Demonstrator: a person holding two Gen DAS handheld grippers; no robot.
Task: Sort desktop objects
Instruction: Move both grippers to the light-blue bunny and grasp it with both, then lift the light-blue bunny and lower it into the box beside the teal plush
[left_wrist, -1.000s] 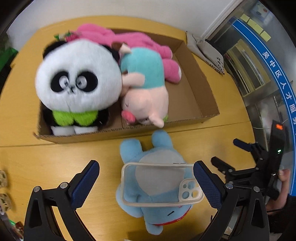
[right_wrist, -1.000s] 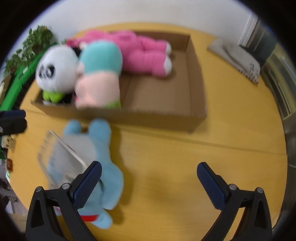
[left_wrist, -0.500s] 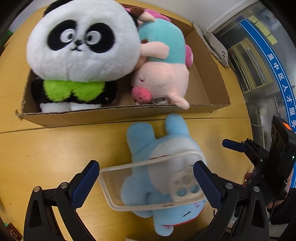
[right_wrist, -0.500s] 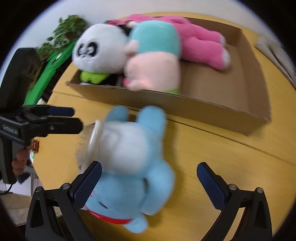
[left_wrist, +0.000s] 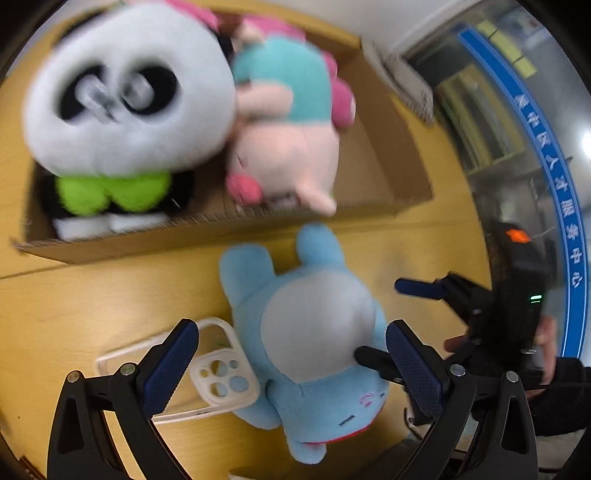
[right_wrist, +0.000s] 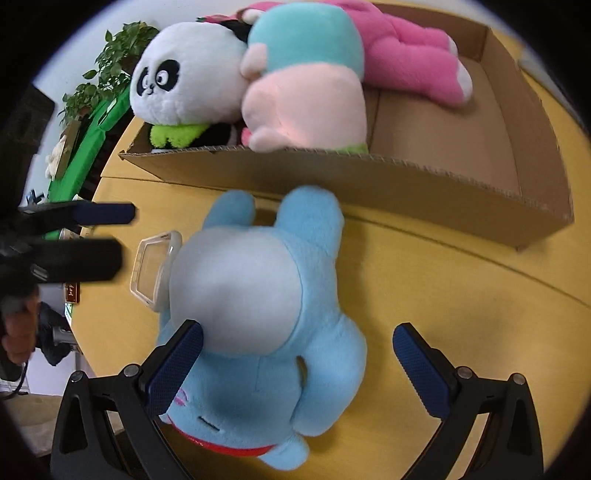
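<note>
Near the front edge of the tabletop (right_wrist: 461, 295) lies one blue plush toy (right_wrist: 266, 317), pale blue with a grey-white belly patch and a red band at its neck, its two rounded feet pointing at the cardboard box (right_wrist: 406, 192). One clear phone case (left_wrist: 218, 373) lies flat on the wood, touching the toy's side, its camera cutout toward the near edge. Three plush toys fill the left part of the box: one panda (right_wrist: 184, 85) with a green collar, one pink-and-teal pig (right_wrist: 306, 96) leaning on it, one bright pink toy (right_wrist: 410, 70) along the far wall. The right part of the box floor is bare cardboard.

Left tongs (left_wrist: 291, 365) are spread wide, one finger over the phone case, the other past the toy's far flank, gripping nothing. Right tongs (right_wrist: 295, 365) are also spread apart, straddling the toy's lower body; whether the pads touch the fur I cannot tell. Bare wood stretches right of the toy toward the tabletop's curved edge.
</note>
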